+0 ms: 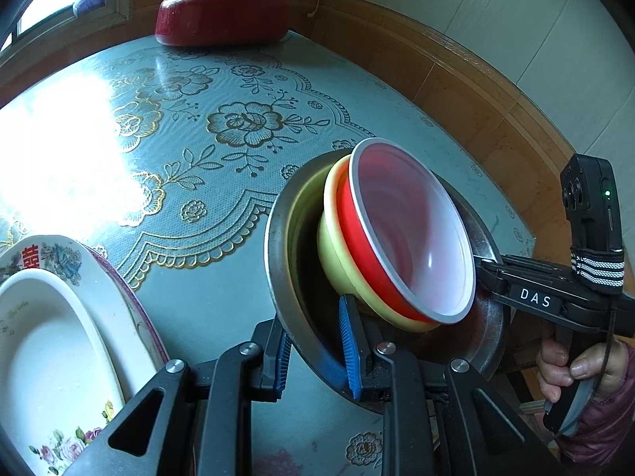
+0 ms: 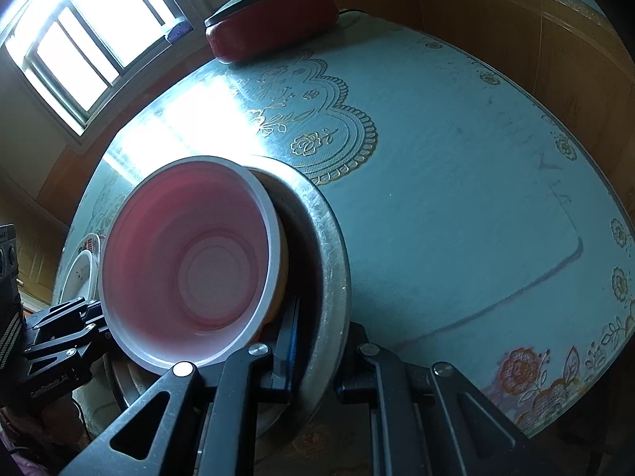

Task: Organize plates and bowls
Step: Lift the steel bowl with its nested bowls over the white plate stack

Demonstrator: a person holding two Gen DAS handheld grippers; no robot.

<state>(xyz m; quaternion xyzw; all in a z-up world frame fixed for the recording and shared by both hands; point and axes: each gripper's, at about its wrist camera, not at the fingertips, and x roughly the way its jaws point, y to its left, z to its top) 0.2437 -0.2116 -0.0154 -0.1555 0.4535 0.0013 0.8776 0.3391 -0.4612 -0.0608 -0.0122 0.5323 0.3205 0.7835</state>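
A steel basin holds a yellow bowl with a red bowl nested in it. My left gripper is shut on the basin's near rim, one finger outside, one inside. My right gripper grips the basin's opposite rim; in the right wrist view it is shut on the steel basin's rim, with the red bowl inside. The basin is tilted, held between both grippers above the table edge. A floral plate with a white dish on it sits at left.
A red lidded pot stands at the table's far side, also in the right wrist view. The teal floral tablecloth covers the round table. Wooden wall panelling runs behind.
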